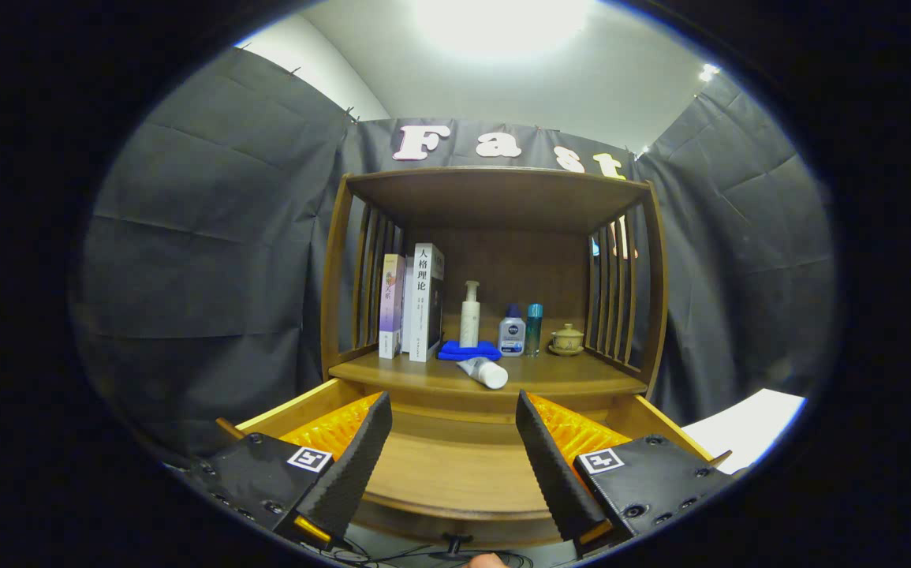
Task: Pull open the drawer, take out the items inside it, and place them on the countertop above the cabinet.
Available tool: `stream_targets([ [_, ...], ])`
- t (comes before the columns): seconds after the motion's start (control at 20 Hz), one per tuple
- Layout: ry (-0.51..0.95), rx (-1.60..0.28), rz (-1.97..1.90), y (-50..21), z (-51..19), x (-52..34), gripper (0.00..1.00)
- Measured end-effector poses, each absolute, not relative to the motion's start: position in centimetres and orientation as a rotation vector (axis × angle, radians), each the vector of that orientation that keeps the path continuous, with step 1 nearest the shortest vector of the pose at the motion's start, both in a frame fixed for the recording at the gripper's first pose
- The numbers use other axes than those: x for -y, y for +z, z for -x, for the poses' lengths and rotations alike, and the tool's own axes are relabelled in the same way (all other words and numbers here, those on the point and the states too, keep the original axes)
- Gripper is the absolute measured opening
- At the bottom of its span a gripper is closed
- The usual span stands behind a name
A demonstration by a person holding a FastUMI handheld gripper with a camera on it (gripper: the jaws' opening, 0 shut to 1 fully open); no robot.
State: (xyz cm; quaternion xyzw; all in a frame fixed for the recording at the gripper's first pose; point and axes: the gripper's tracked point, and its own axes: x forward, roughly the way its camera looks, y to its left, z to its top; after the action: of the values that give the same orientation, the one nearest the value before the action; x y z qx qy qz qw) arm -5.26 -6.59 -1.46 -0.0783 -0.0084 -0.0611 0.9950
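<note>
Gripper view. The tool (453, 430) hangs over the pulled-out drawer (455, 473), its two fingers spread wide with nothing between them. The drawer stands open below the counter (565, 380) of a wooden cabinet (494, 197); its bare wooden floor shows between the fingers, and its side walls run out past each finger. On the counter, beyond the fingertips, a white tube (484, 371) lies on its side nearest the front edge. Behind it a blue cloth (451, 351) carries an upright white pump bottle (469, 314). To the left stand two books (413, 304); to the right a small white bottle (511, 332), a teal bottle (533, 327) and a lidded ceramic cup (566, 339) on a saucer.
</note>
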Motion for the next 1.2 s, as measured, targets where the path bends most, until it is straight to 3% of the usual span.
stream_targets([
  [0.55,-0.112,-0.129,0.131,-10.5,10.4,5.8,0.98],
  [1.2,-0.189,-0.258,0.100,-17.0,9.5,8.0,0.98],
])
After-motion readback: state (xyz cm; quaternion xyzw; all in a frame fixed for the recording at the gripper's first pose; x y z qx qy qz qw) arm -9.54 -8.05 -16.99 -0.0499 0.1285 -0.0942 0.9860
